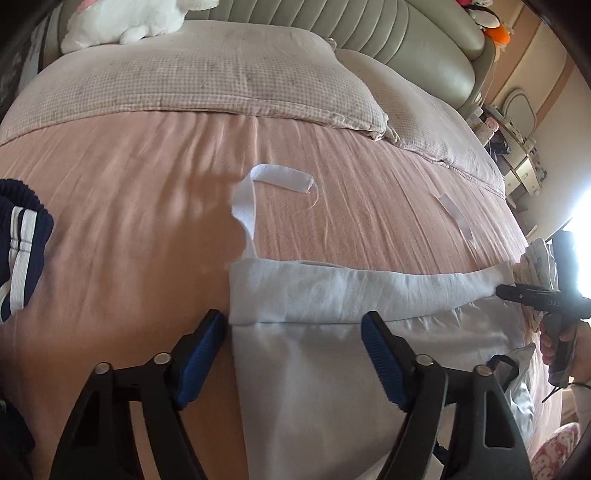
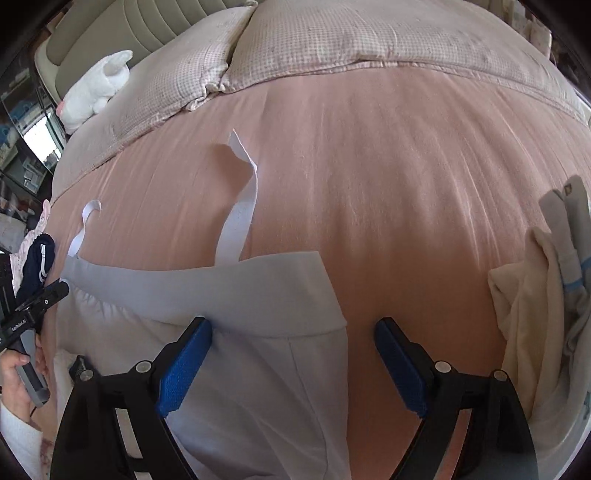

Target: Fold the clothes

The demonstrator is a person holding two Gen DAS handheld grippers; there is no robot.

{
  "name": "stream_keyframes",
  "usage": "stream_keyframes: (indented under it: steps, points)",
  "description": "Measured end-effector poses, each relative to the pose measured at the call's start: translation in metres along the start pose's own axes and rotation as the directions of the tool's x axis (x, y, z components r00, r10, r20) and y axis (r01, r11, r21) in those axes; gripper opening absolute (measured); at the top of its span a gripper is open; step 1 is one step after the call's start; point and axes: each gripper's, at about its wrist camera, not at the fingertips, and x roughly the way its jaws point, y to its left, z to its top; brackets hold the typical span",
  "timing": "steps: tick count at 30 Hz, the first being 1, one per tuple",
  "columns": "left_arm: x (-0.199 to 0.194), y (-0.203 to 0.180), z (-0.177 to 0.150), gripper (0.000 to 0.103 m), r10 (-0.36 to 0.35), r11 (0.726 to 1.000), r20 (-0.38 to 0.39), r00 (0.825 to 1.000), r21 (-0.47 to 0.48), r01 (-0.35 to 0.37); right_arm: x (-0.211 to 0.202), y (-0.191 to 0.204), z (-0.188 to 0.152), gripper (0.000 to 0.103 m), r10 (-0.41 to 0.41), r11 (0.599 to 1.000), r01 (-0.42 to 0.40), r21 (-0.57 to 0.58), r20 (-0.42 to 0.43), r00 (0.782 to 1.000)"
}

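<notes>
- Folding a pale garment (image 1: 325, 354): it lies flat on the near part of the bed, waistband (image 2: 229, 291) away from the person, two white drawstrings (image 2: 240, 206) trailing beyond it.
- Left gripper (image 1: 293, 354): jaws apart, straddling the waistband's left corner; nothing clamped.
- Right gripper (image 2: 291, 363): jaws apart, straddling the right corner; nothing clamped.
- Advice, as judgement: close each pair on its corner through both layers, lift evenly, tuck the drawstrings inside the fold.
- Bed (image 1: 147, 206): pink sheet, finely creased, soft and yielding.
- Pillows (image 1: 207, 81): checked, against a padded headboard (image 1: 332, 22).
- Other clothes: navy striped piece (image 1: 22, 243) left, cream pile (image 2: 532, 325) right.
- White plush toy (image 2: 96, 88) near the pillows.
</notes>
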Motion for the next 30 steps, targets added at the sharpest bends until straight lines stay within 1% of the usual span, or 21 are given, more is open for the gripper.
stream_keyframes:
  steps: [1, 2, 3, 4, 5, 6, 9, 10, 11, 12, 14, 16, 18, 21, 23, 25, 28, 30]
  points:
    - [0.002, -0.002, 0.002, 0.035, -0.006, 1.000, 0.003, 1.000, 0.010, 0.006, -0.001, 0.003, 0.001, 0.073, -0.003, 1.000, 0.003, -0.012, 0.007, 1.000]
    - [0.004, -0.004, 0.005, 0.026, -0.013, 1.000, 0.005, 1.000, 0.019, 0.013, -0.002, 0.006, 0.003, 0.062, 0.010, 1.000, -0.009, -0.018, 0.017, 1.000]
    - [0.006, -0.005, 0.006, 0.024, -0.021, 0.999, 0.010, 1.000, 0.025, 0.021, -0.002, 0.009, 0.005, 0.042, 0.034, 0.999, -0.034, -0.019, 0.018, 0.999]
    - [0.006, -0.005, 0.007, 0.021, -0.045, 0.999, 0.009, 0.999, 0.023, 0.045, -0.002, 0.012, 0.006, 0.039, 0.045, 0.999, -0.044, -0.022, 0.014, 0.999]
    - [0.007, -0.004, 0.008, 0.017, -0.081, 0.997, 0.003, 0.997, 0.018, 0.081, -0.002, 0.015, 0.008, 0.039, 0.043, 0.999, -0.043, -0.030, 0.012, 0.999]
    - [0.006, -0.004, 0.008, 0.017, -0.100, 0.995, 0.002, 0.995, 0.015, 0.100, -0.002, 0.017, 0.009, 0.039, 0.045, 0.998, -0.045, -0.036, 0.012, 0.999]
    - [0.013, -0.003, 0.012, 0.019, -0.089, 0.996, -0.020, 0.996, 0.014, 0.090, -0.002, 0.015, 0.011, 0.038, 0.083, 0.996, -0.082, -0.023, 0.020, 0.996]
    - [0.014, -0.003, 0.014, 0.019, -0.092, 0.996, -0.016, 0.996, 0.007, 0.092, -0.003, 0.012, 0.012, 0.034, 0.102, 0.995, -0.102, -0.011, 0.024, 0.994]
    - [0.013, -0.003, 0.016, 0.019, -0.099, 0.995, -0.002, 0.995, 0.007, 0.099, -0.003, 0.010, 0.012, 0.028, 0.121, 0.993, -0.121, 0.001, 0.027, 0.992]
    - [0.012, -0.005, 0.019, 0.017, -0.107, 0.994, 0.004, 0.994, 0.016, 0.107, -0.007, 0.009, 0.012, 0.005, 0.144, 0.989, -0.144, 0.009, 0.035, 0.989]
    - [-0.001, -0.013, 0.021, 0.011, -0.114, 0.992, 0.015, 0.993, 0.058, 0.113, -0.021, 0.010, 0.010, 0.005, 0.181, 0.983, -0.182, 0.005, 0.062, 0.981]
    - [-0.022, -0.024, 0.022, 0.010, -0.120, 0.985, 0.026, 0.992, 0.130, 0.116, -0.043, 0.013, 0.004, 0.005, 0.206, 0.978, -0.203, -0.038, 0.102, 0.973]
    - [-0.046, -0.037, 0.019, 0.009, -0.127, 0.969, 0.023, 0.992, 0.215, 0.119, -0.073, 0.016, -0.006, 0.005, 0.239, 0.970, -0.229, -0.087, 0.140, 0.961]
    - [-0.080, -0.057, 0.007, 0.009, -0.127, 0.933, -0.006, 0.992, 0.340, 0.121, -0.103, 0.030, -0.023, 0.005, 0.263, 0.959, -0.241, -0.149, 0.151, 0.953]
    - [-0.102, -0.067, -0.008, 0.009, -0.131, 0.906, -0.028, 0.991, 0.404, 0.131, -0.117, 0.037, -0.044, 0.005, 0.273, 0.952, -0.247, -0.180, 0.135, 0.953]
    - [-0.120, -0.076, -0.025, 0.009, -0.125, 0.881, -0.052, 0.991, 0.454, 0.135, -0.132, 0.041, -0.070, 0.005, 0.270, 0.947, -0.242, -0.209, 0.119, 0.956]
    - [-0.138, -0.088, -0.055, 0.009, -0.115, 0.842, -0.102, 0.988, 0.519, 0.151, -0.147, 0.047, -0.105, 0.005, 0.272, 0.940, -0.246, -0.235, 0.084, 0.959]
    - [-0.141, -0.095, -0.075, 0.009, -0.102, 0.813, -0.158, 0.982, 0.556, 0.174, -0.150, 0.052, -0.128, 0.005, 0.259, 0.937, -0.236, -0.257, 0.055, 0.964]
